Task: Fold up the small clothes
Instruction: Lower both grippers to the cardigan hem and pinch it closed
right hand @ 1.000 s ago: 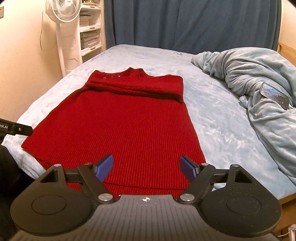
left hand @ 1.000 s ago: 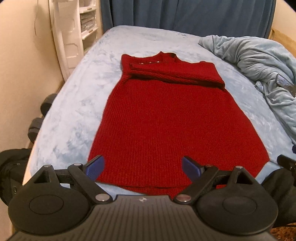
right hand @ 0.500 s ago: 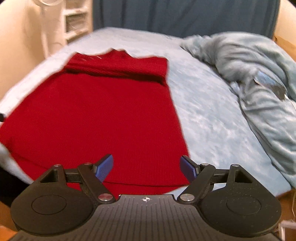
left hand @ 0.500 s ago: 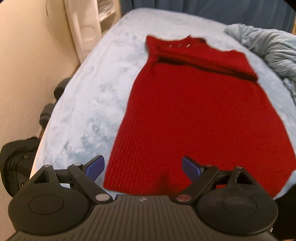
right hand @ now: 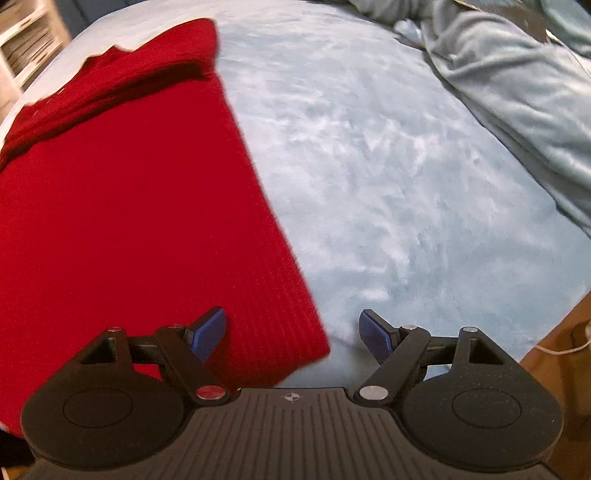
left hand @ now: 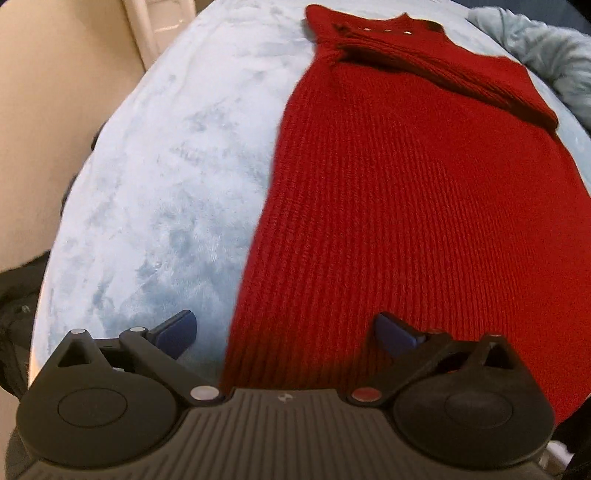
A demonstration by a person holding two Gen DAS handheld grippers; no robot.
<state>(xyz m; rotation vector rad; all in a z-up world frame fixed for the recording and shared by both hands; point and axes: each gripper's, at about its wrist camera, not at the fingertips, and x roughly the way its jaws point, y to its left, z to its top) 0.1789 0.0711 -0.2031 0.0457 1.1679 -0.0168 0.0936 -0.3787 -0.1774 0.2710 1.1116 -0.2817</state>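
Across the whole field in both wrist views lies the bed [left hand: 147, 184], covered in a pale blue plush sheet that runs from 6 o'clock up to 12. On it, spread flat, is the red knit sweater [left hand: 406, 221], ribbed lengthwise, collar end at 12 o'clock in the left wrist view with its sleeves folded across the chest as a thick band; the hem end lies at 6 o'clock, partly hidden under the gripper body. In the right wrist view the same garment fills the 9 o'clock half, its right side edge running diagonally from 11 down to its hem corner at about 6. A rumpled grey-blue blanket [right hand: 517, 92] is heaped along 1 to 3 o'clock of the right view, apart from the sweater. A white shelf unit [left hand: 159, 22] stands at 11 o'clock in the left view, beside a beige wall. Left gripper [left hand: 284, 334]: jaws have just been opening and stand wide, straddling the sweater's left side edge near the hem, one blue pad over bare sheet, the other over knit; no fabric pinched. Right gripper [right hand: 291, 334]: jaws apart, moderately wide, straddling the sweater's right hem corner, left pad over knit, right pad over sheet; nothing gripped. Contact with the fabric cannot be told.
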